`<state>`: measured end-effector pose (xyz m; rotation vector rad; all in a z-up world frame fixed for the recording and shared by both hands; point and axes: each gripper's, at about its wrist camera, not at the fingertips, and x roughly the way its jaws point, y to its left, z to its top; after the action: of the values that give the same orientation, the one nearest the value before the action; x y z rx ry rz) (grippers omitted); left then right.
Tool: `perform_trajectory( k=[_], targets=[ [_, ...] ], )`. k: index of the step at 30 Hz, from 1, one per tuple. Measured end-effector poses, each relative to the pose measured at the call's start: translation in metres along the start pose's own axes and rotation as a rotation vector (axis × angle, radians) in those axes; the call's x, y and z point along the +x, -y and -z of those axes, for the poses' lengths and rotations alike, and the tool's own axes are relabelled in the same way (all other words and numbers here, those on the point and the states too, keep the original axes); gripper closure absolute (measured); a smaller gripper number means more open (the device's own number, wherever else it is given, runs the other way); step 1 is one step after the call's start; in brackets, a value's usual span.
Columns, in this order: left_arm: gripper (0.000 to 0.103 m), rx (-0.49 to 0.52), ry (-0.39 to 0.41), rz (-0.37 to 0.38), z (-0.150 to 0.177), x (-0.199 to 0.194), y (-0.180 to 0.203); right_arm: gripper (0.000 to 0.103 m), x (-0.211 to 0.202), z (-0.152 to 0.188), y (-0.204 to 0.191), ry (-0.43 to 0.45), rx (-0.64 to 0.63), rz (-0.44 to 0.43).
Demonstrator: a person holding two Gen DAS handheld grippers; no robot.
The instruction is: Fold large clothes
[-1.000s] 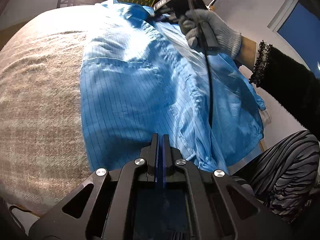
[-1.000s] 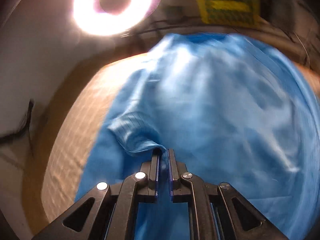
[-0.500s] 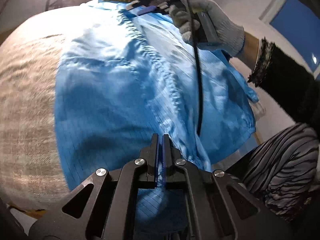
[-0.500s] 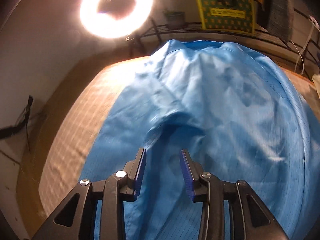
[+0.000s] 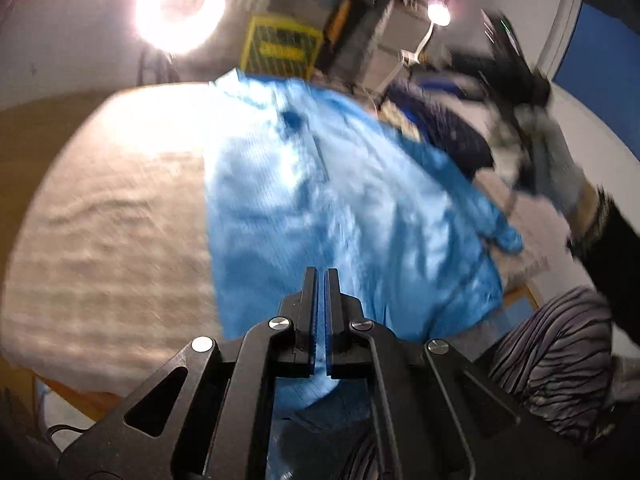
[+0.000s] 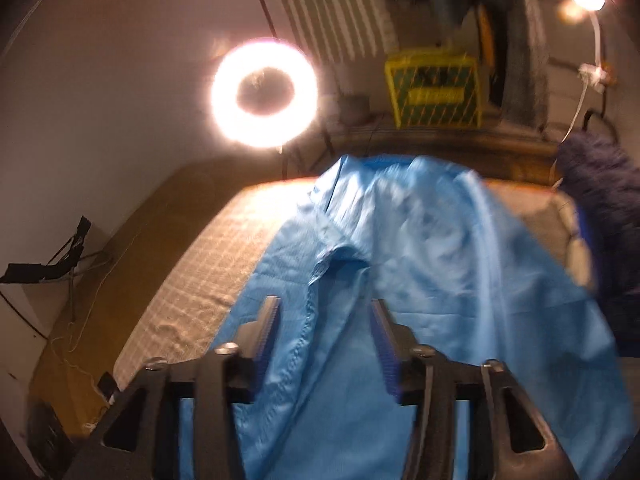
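the blue garment (image 5: 320, 208) lies spread along the bed (image 5: 104, 216), collar end toward the far edge and hem end at the near edge, where cloth spills over the side below your left hand-held gripper (image 5: 320, 284). one side of the garment reaches the bed's right edge; the left part of the woven bed cover is bare.

your left hand-held gripper is nearly pressed together, with only a thin slit between the blue pads. cloth shows beneath the jaws, but you cannot tell from this view whether any is pinched in the slit. its position at the near edge suggests it is there to anchor or carry the hem.

your right hand-held gripper (image 6: 324, 332) is spread wide and holds nothing; it sits above the garment's mid body, just short of a raised fold (image 6: 340, 256). judged from that, it has let go of a folded-over part and is free to take a new hold.

a dark fuzzy item (image 6: 600, 216) sits at the bed's far right corner, touching or overlapping the garment's edge; keep it out of the next fold. both views are motion-blurred, so seams are hard to confirm.
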<state>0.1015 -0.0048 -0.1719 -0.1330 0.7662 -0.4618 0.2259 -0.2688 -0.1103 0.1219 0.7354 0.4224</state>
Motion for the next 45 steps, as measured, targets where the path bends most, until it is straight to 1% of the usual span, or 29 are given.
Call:
perform_trajectory(
  k=[2, 3, 4, 5, 6, 7, 10, 13, 14, 16, 18, 21, 24, 25, 28, 31, 33, 36, 38, 41, 42, 43, 45],
  targets=[
    [0.103, 0.003, 0.035, -0.023, -0.014, -0.014, 0.002, 0.041, -0.035, 0.008, 0.001, 0.051, -0.014, 0.020],
    [0.101, 0.005, 0.055, -0.031, -0.024, -0.023, 0.001, 0.038, -0.049, 0.012, 0.001, 0.073, -0.017, 0.025],
    [0.093, 0.007, 0.074, -0.034, -0.033, -0.030, 0.003, 0.032, -0.063, 0.015, 0.002, 0.100, -0.017, 0.031],
    [0.086, 0.013, 0.097, -0.043, -0.042, -0.037, 0.007, 0.029, -0.083, 0.023, 0.005, 0.134, -0.015, 0.036],
    [0.076, 0.021, 0.110, -0.051, -0.046, -0.042, 0.009, 0.023, -0.091, 0.026, 0.007, 0.148, -0.013, 0.038],
    [0.075, 0.045, 0.133, -0.062, -0.055, -0.049, 0.015, 0.019, -0.108, 0.033, 0.012, 0.167, -0.006, 0.041],
    [0.074, 0.081, 0.158, -0.070, -0.071, -0.062, 0.026, 0.014, -0.137, 0.049, 0.025, 0.176, 0.009, 0.063],
    [0.073, 0.101, 0.171, -0.056, -0.082, -0.063, 0.039, 0.012, -0.163, 0.068, 0.046, 0.162, 0.029, 0.122],
    [0.073, 0.105, 0.171, -0.051, -0.081, -0.065, 0.043, 0.012, -0.170, 0.076, 0.056, 0.151, 0.039, 0.160],
    [0.073, 0.111, 0.164, -0.029, -0.080, -0.058, 0.051, 0.012, -0.180, 0.093, 0.079, 0.119, 0.078, 0.226],
    [0.073, 0.114, 0.138, 0.004, -0.072, -0.046, 0.059, 0.012, -0.190, 0.108, 0.104, 0.099, 0.139, 0.265],
    [0.073, 0.129, 0.088, 0.029, -0.061, -0.024, 0.072, 0.012, -0.201, 0.138, 0.153, 0.072, 0.291, 0.332],
    [0.073, 0.130, 0.029, 0.058, -0.048, 0.002, 0.085, 0.013, -0.208, 0.162, 0.192, 0.048, 0.408, 0.383],
    [0.073, 0.127, 0.013, 0.071, -0.045, 0.010, 0.090, 0.013, -0.209, 0.171, 0.210, 0.043, 0.457, 0.414],
    [0.073, 0.136, -0.027, 0.087, -0.041, 0.025, 0.105, 0.013, -0.211, 0.188, 0.245, 0.033, 0.562, 0.448],
    [0.073, 0.165, -0.067, 0.065, -0.046, 0.030, 0.127, 0.014, -0.202, 0.204, 0.283, 0.020, 0.685, 0.460],
    [0.073, 0.180, -0.075, 0.059, -0.051, 0.027, 0.138, 0.015, -0.195, 0.217, 0.303, 0.005, 0.754, 0.464],
    [0.073, 0.215, -0.062, 0.046, -0.062, 0.021, 0.155, 0.018, -0.171, 0.232, 0.327, -0.073, 0.833, 0.461],
    [0.073, 0.209, -0.060, 0.064, -0.068, 0.023, 0.158, 0.019, -0.163, 0.233, 0.332, -0.083, 0.848, 0.450],
    [0.073, 0.182, -0.061, 0.078, -0.076, 0.036, 0.155, 0.021, -0.152, 0.230, 0.331, -0.098, 0.818, 0.464],
    [0.073, 0.165, -0.064, 0.087, -0.078, 0.043, 0.152, 0.024, -0.146, 0.228, 0.330, -0.113, 0.802, 0.467],
    [0.073, 0.143, -0.073, 0.103, -0.078, 0.052, 0.149, 0.030, -0.141, 0.228, 0.330, -0.124, 0.792, 0.465],
    [0.073, 0.127, -0.085, 0.112, -0.077, 0.063, 0.145, 0.037, -0.133, 0.225, 0.323, -0.151, 0.750, 0.478]
  ],
)
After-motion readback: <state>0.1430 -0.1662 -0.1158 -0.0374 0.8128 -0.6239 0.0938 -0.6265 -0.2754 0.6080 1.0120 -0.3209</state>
